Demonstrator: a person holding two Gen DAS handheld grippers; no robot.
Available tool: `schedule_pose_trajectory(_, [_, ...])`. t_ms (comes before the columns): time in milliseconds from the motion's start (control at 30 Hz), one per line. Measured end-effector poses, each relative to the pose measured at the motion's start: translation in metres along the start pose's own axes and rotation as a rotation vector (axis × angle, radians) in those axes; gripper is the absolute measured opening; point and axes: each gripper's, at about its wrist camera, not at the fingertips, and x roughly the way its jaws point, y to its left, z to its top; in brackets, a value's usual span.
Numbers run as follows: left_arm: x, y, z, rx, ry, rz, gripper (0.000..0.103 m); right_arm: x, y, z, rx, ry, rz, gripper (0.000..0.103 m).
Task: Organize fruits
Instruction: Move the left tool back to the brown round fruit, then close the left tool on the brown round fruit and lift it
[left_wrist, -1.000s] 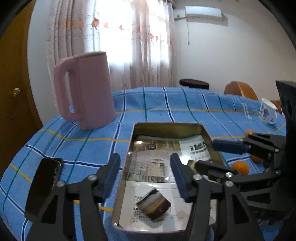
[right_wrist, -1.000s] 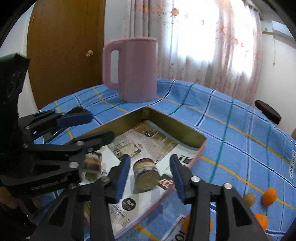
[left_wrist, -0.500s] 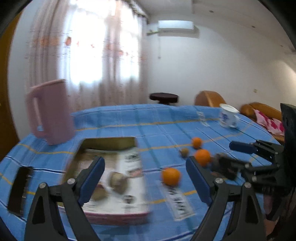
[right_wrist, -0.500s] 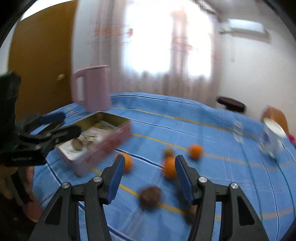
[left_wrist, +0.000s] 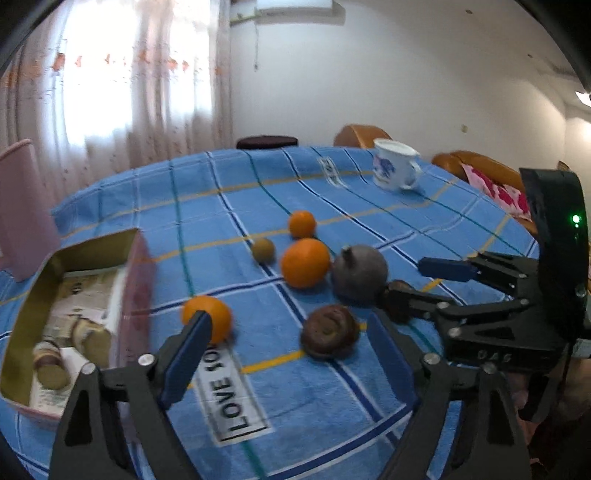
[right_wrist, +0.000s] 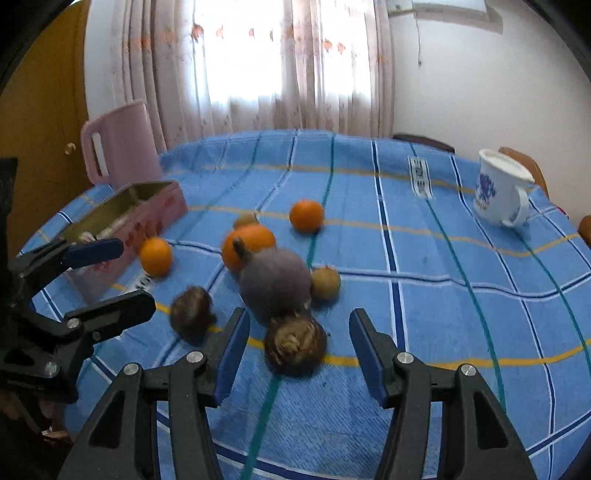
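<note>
Fruits (right_wrist: 295, 345) loose, both tools gaping, empty

fruits (right_wrist: 273, 291): oranges, brown and purple ones | loose on cloth | tin (left_wrist: 133, 266): open

Daylight is pouring through the curtains (right_wrist: 295, 62), which are blowing out to white glare, and it is leaving the room bright and the wall evenly lit. Soft shadows are lying just beneath the oranges (left_wrist: 305, 262) on the cloth (right_wrist: 424, 258). Both views are bulging with fisheye distortion, and black corners are closing in around the edges. Motion blur is smearing the tin (left_wrist: 136, 273) and the jug (left_wrist: 22, 206) in the left view, and the fruit near the middle of the right view is looking soft.
</note>
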Motion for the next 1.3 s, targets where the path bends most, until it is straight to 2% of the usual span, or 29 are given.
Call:
schedule_pose_trajectory(100, [0.01, -0.004, 0.0, 0.004, 0.042, -0.025, 0.072, 0.005, -0.002, 0.0, 0.007, 0.023, 0.013, 0.058])
schedule_pose_trajectory(200, [0.022, -0.007, 0.001, -0.001, 0.087, -0.063, 0.067, 0.014, -0.001, 0.0, -0.003, 0.074, 0.032, 0.043])
schedule_pose_trajectory(233, [0.025, -0.008, 0.002, 0.0, 0.096, -0.069, 0.061, 0.016, 0.0, 0.0, -0.009, 0.086, 0.031, 0.042])
schedule_pose_trajectory(433, [0.044, -0.006, 0.003, -0.047, 0.185, -0.122, 0.06, 0.014, -0.001, -0.002, -0.002, 0.083, 0.036, 0.041])
schedule_pose_trajectory(533, [0.044, -0.005, 0.002, -0.056, 0.187, -0.13, 0.059, 0.014, -0.001, -0.001, 0.002, 0.084, 0.038, 0.041])
schedule_pose_trajectory(600, [0.043, -0.005, 0.001, -0.054, 0.188, -0.141, 0.054, 0.014, 0.0, -0.001, -0.001, 0.085, 0.035, 0.041])
schedule_pose_trajectory(667, [0.043, -0.004, 0.001, -0.059, 0.185, -0.154, 0.045, 0.014, 0.0, -0.001, -0.002, 0.081, 0.029, 0.04])
schedule_pose_trajectory(900, [0.035, 0.003, 0.002, -0.091, 0.143, -0.178, 0.045, 0.002, -0.001, -0.002, 0.006, 0.009, 0.007, 0.04])
schedule_pose_trajectory(1300, [0.009, -0.002, 0.002, -0.058, -0.004, -0.092, 0.045, -0.018, 0.003, -0.006, -0.03, -0.117, 0.035, 0.04])
